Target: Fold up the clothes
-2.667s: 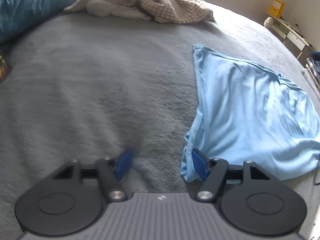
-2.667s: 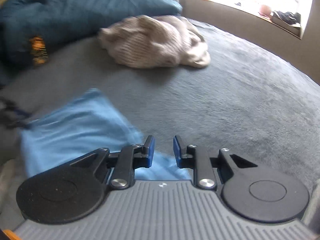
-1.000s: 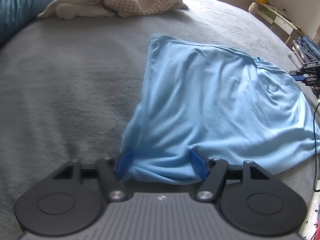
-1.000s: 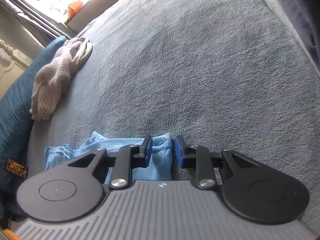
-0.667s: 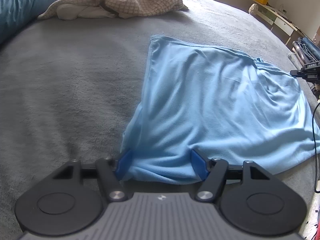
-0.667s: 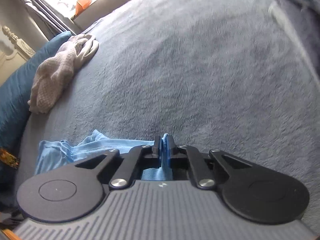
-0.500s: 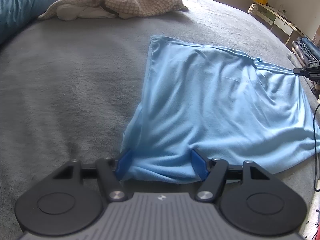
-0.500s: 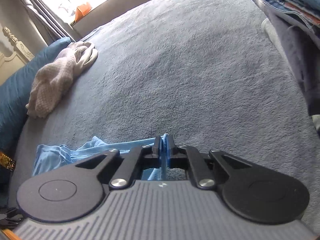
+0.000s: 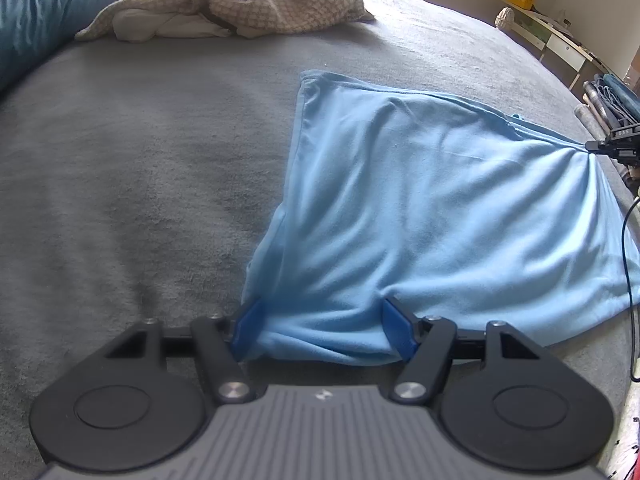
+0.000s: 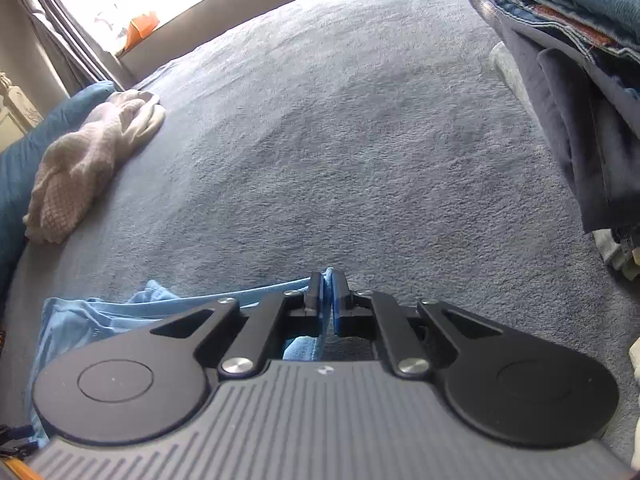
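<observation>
A light blue garment [image 9: 432, 208] lies spread on the grey bed cover [image 9: 140, 184]. My left gripper [image 9: 322, 330] is open, its blue pads on either side of the garment's near corner, which bunches between them. My right gripper [image 10: 328, 300] is shut on the garment's far corner [image 10: 329, 276]; it shows in the left wrist view [image 9: 600, 147] at the right edge, pulling the cloth taut. The rest of the garment [image 10: 100, 316] trails to the left behind the right gripper.
A beige knitted blanket with white cloth [image 9: 240, 4] lies at the head of the bed beside a teal pillow [image 9: 32, 16]. A stack of folded jeans and dark clothes [image 10: 580, 80] sits at the right. A black cable [image 9: 628, 272] hangs at the right edge.
My right gripper has closed on the garment's corner and lifted it slightly, drawing the cloth taut. My left gripper has stayed open around the near corner.
</observation>
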Motion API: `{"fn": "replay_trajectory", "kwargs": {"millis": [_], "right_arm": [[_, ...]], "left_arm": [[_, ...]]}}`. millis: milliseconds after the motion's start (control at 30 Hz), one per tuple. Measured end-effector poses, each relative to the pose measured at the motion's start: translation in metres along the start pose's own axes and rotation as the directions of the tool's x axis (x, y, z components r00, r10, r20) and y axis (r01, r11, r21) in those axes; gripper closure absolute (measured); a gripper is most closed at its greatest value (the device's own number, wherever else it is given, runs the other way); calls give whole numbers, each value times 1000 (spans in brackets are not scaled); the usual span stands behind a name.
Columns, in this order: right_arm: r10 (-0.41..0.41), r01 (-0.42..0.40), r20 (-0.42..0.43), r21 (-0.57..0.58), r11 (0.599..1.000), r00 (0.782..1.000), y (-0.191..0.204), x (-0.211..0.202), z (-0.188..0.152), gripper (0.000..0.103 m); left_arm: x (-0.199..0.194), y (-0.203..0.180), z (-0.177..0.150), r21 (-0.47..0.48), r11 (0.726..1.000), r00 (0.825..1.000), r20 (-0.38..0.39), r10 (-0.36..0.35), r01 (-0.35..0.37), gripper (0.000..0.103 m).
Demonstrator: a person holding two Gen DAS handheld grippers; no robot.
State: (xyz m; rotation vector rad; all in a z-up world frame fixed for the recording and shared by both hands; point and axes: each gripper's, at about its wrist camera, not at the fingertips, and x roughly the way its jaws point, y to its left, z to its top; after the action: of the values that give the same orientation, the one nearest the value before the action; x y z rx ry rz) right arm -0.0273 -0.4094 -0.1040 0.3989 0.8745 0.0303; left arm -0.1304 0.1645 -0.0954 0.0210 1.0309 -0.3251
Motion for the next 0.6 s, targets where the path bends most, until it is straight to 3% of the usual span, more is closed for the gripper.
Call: {"fn": "replay_trajectory", "kwargs": {"millis": [167,267,333,400,433,500,533,600], "right_arm": [[-59,59,-2,43,997,998,-5,4,2,97],[-79,75,65,64,995,995,-1,-8,8,94],[10,-10,72,1,1000,997,20,-13,12,94],[124,-121,6,-165,979,992,60,-10,11,94],[175,-182,-49,-270,946,983,85,-7,8,94],[239,-292,-170,-479,828,956,138,2,-10,94],[255,-340,-227,-555,759,940,161,8,-22,95],[254,-405,-319,-631,662,913,191,26,-44,95]], "left_arm": [[0,0,-1,-1,1000,1000,1,0,0,36],[-1,-1,-1,-2,1000,1000,0,2,-2,36],[-1,-1,-1,1,1000,1000,-2,3,-3,36],[-1,-1,0,2,1000,1000,-5,4,-4,36],[-1,-1,0,3,1000,1000,-7,7,-7,36],[-1,-2,1,5,1000,1000,-8,12,-12,36],[-2,-3,1,5,1000,1000,-8,14,-14,36],[-2,-3,1,3,1000,1000,-5,16,-16,36]]}}
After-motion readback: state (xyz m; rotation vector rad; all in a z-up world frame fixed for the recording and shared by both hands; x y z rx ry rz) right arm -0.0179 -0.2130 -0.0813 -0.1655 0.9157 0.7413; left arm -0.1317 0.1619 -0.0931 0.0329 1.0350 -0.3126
